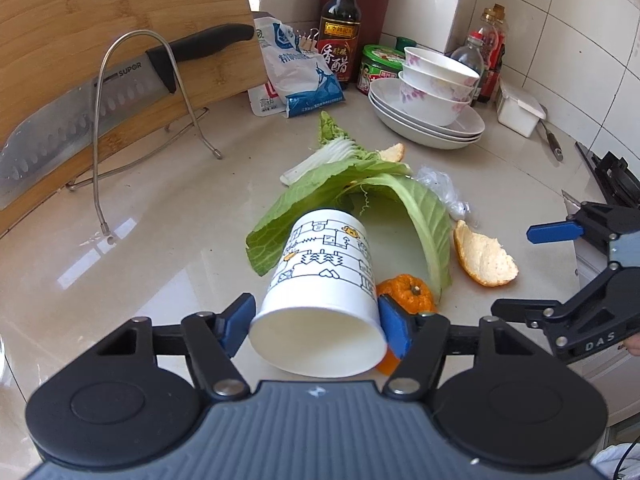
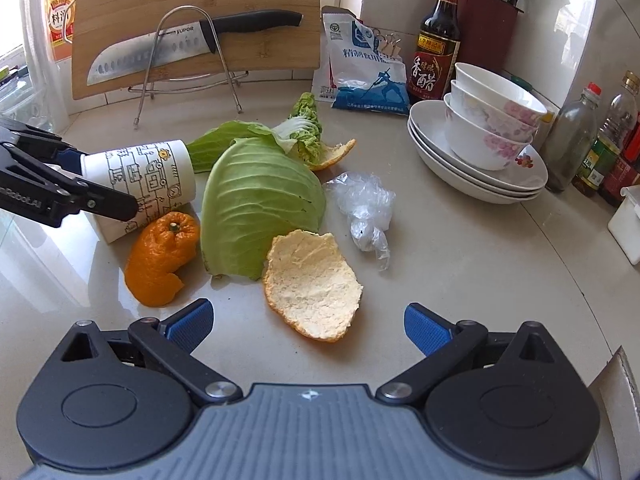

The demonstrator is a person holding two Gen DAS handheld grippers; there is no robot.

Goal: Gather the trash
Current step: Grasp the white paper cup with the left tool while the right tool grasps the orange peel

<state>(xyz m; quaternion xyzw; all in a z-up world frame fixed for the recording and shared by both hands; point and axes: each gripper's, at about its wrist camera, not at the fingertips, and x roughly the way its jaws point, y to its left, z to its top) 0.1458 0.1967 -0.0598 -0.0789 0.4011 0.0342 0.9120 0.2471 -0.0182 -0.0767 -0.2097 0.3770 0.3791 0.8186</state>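
A: Item one, nearest?
B: Left gripper (image 1: 318,326), pads pressed on either side of a paper cup (image 1: 324,280) lying on its side on the countertop (image 1: 160,272), mouth toward the camera.

A: Right gripper (image 2: 308,326)?
B: Spread wide, nothing between the fingers, just short of a pith-up orange peel (image 2: 314,290).

A: Other trash?
B: Orange peel with stem (image 2: 162,256) touching the cup; cabbage leaf (image 2: 260,204) beside it; crumpled plastic wrap (image 2: 364,208) to its right; napa leaf (image 2: 306,130) and small peel (image 2: 334,154) behind.

A: Far row?
B: Cutting board (image 2: 200,20) with knife (image 2: 188,46), salt bag (image 2: 364,76), vinegar bottle (image 2: 436,44), stacked bowls (image 2: 488,128).
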